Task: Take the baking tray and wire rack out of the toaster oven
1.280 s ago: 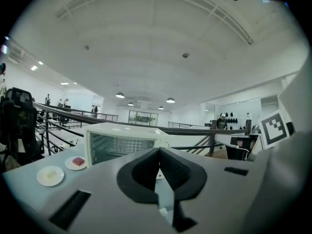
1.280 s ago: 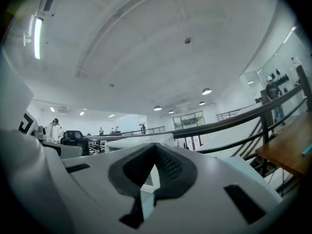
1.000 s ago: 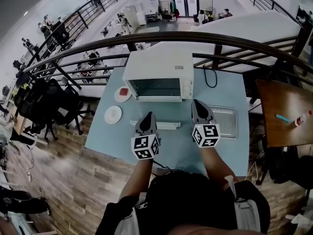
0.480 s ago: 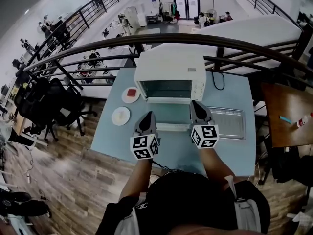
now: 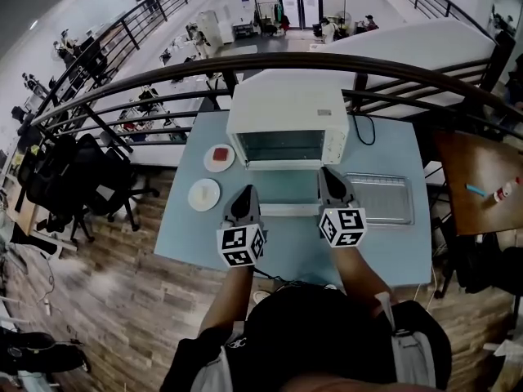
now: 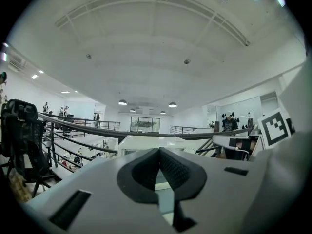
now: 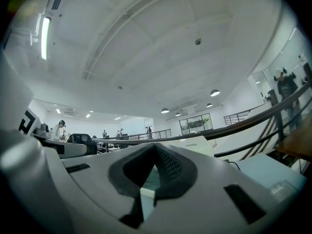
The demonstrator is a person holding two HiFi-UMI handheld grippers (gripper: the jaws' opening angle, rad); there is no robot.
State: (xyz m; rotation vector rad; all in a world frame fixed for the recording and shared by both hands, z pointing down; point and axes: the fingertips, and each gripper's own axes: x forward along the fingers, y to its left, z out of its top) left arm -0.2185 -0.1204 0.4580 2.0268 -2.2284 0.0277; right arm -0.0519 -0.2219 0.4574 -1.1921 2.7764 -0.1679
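- Mezzanine setting: a light blue table [image 5: 384, 243] stands against a dark railing [image 5: 409, 68], with wooden floor around it.
- White toaster oven [image 5: 286, 109] sits at the table's far edge. Its glass door [image 5: 286, 186] is folded down flat toward the person.
- Baking tray [image 5: 378, 198] lies on the table just right of the open door, outside the oven.
- Left gripper [image 5: 248, 191]: jaws pressed together and empty, at the left end of the door's front edge. Contact cannot be confirmed.
- Right gripper [image 5: 327, 172]: jaws pressed together, nothing between them, at the door's right end.
- Plate with a red item [image 5: 219, 158] and an empty white plate [image 5: 203, 194] sit left of the oven.
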